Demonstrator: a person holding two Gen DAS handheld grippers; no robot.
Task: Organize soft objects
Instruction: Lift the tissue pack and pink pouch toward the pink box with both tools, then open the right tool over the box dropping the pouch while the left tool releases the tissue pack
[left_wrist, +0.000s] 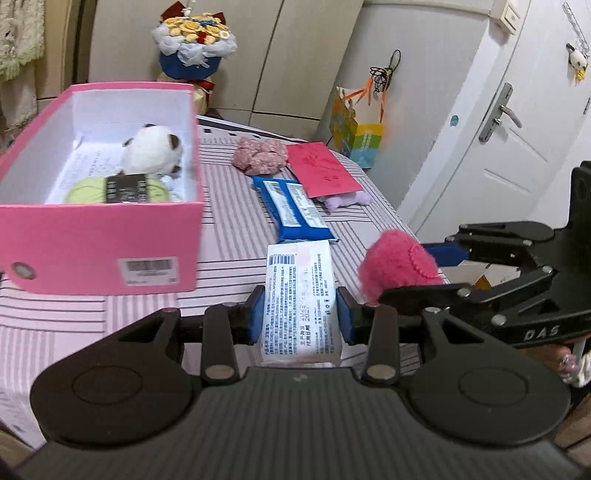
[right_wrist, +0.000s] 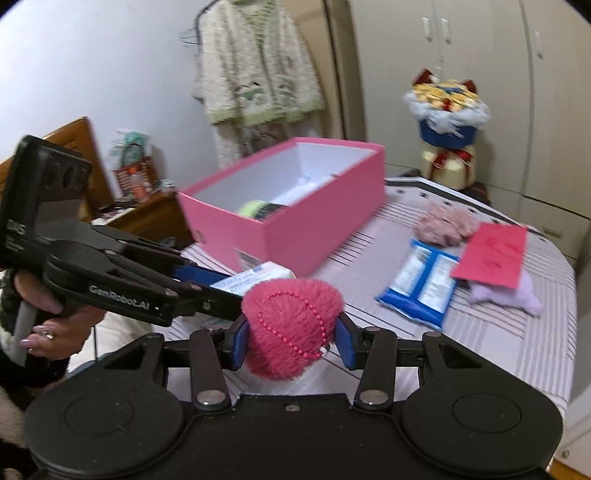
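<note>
White packet (left_wrist: 300, 302) points lengthwise toward box (left_wrist: 99, 243).

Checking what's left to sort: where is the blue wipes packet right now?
The blue wipes packet lies on the striped bedspread, right of the pink box, with the red envelope overlapping its far end.

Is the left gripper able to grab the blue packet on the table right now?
Probably not yet. The left gripper is already shut on a white packet, so its jaws are full. The blue packet lies uncovered just ahead on the striped tablecloth, nothing blocking it.
</note>
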